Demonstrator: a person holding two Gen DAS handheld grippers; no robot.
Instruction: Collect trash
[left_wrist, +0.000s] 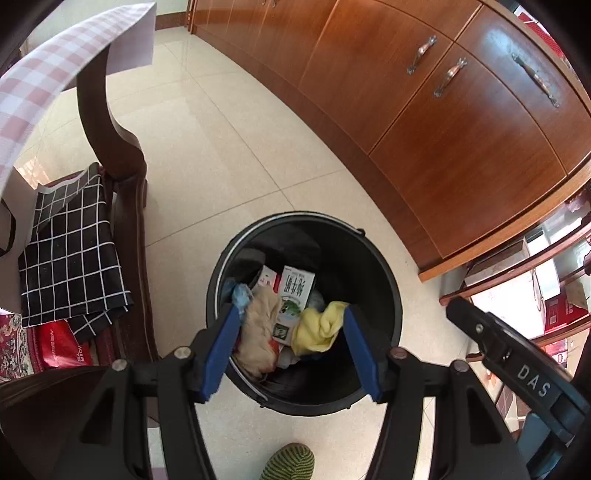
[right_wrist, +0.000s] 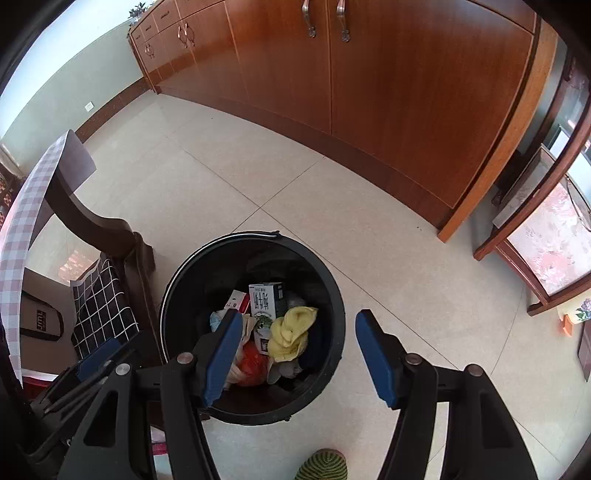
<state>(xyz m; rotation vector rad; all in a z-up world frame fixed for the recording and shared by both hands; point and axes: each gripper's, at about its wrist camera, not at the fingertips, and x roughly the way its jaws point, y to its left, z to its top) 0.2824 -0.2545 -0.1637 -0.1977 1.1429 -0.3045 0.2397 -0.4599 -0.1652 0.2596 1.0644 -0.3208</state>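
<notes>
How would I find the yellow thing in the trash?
Look at the floor in front of the long wooden cabinet for the round black bin. Inside, beside the white and green milk carton, lies the yellow cloth. It is the only soft, bright yellow, crumpled thing there.

Glossy wooden cabinets (left_wrist: 424, 122) with metal handles (left_wrist: 448, 76), shiny floor tiles (left_wrist: 229, 155), a matt black plastic bin (left_wrist: 384, 295).

Cream tiled floor (right_wrist: 229, 155), glossy under daylight; a long run of reddish wooden cabinets (right_wrist: 388, 103) with metal handles; pale green wall (right_wrist: 74, 74) with dark skirting; dark carved chair (left_wrist: 110, 122).
</notes>
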